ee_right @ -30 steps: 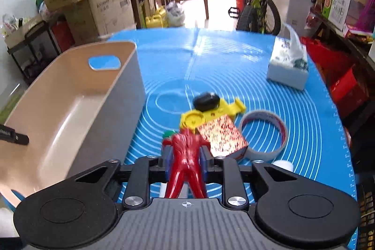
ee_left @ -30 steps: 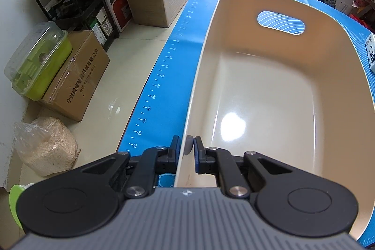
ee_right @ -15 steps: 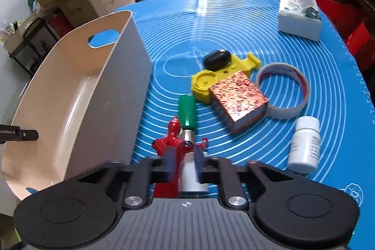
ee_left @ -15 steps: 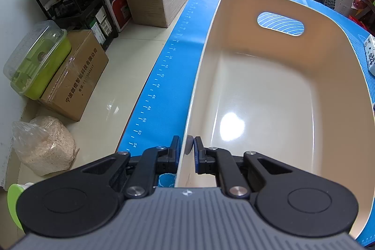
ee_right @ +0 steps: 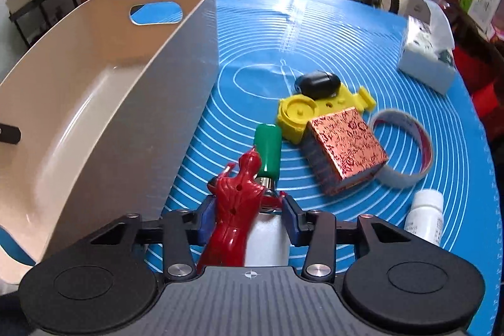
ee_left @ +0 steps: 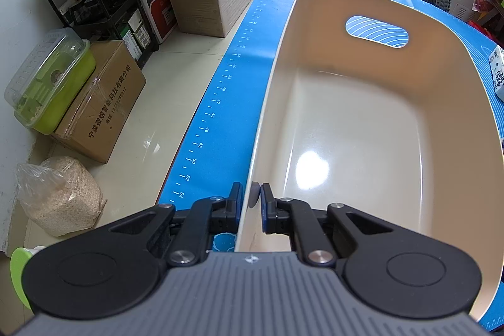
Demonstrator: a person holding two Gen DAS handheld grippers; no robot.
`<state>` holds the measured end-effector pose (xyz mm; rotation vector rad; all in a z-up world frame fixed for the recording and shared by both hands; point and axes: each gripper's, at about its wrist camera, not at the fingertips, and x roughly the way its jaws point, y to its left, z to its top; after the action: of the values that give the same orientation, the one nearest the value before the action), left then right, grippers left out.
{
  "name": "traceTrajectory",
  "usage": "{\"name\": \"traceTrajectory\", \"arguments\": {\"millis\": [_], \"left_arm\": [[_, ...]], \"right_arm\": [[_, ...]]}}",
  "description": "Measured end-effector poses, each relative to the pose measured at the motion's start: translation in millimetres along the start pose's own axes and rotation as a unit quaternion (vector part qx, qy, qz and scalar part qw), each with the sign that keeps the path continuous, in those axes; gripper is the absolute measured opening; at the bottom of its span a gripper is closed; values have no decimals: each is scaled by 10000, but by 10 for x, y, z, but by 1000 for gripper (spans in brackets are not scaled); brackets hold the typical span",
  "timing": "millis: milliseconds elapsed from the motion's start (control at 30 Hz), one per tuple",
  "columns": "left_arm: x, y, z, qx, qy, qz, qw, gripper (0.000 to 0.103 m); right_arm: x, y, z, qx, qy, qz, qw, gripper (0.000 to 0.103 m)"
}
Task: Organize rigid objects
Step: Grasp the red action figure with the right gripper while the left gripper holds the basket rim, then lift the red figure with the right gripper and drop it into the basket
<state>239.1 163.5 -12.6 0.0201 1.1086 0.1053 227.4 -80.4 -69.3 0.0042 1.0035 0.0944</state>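
The right tool has been opened. Half a second ago its fingers were pressed on the red toy figure; now they are spread apart, one on each side of the toy, with a small gap on the right. The toy leans in the wide gap, in front of a white bottle with a green cap that lies just behind it. It cannot be told if the toy is touched by the left finger. The toy has been let go on the blue surface, just beside the outer wall of the beige bin, and not inside it. So this toy is judged to be not yet sorted, and it may need to be gripped again in a better way.

The left tool has not changed since a second ago. It is clenched on the near rim of the bin, one finger inside and one outside, so the bin is held steady. Nothing is seen inside the bin.

The right tool is held low over the surface and pointed forward along the bin's side. More things wait ahead of it: a yellow plastic part with a black oval thing on it, a red patterned box, a roll of tape and a small white bottle.
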Motion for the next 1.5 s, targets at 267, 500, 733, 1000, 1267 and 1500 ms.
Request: {"name": "traceTrajectory", "arguments": {"millis": [267,500,733,1000,1267,1500], "left_arm": [[-1,5,-5,-17,0,-19,10000,14],[0,9,-10,-26,-2,-47,10000,13],[-3,13,-10,6,7,-36,10000,13],[2,15,-5,-16,15,-64,10000,13],[5,25,-4,-19,24,-83,10000,13],[6,11,-4,-1,31,-72,10000,12]], "right_arm": [[-207,-87,13,169,-312,70,9993,48],[-457,-99,82,181,-782,0,9968,48],[-847,-38,274,124,-1632,-206,9863,48],[-1181,139,650,48,-2356,-39,9718,49],[-1107,546,1045,-208,-2479,342,9680,49],[-772,890,1022,-532,-2005,532,9768,49]]}}
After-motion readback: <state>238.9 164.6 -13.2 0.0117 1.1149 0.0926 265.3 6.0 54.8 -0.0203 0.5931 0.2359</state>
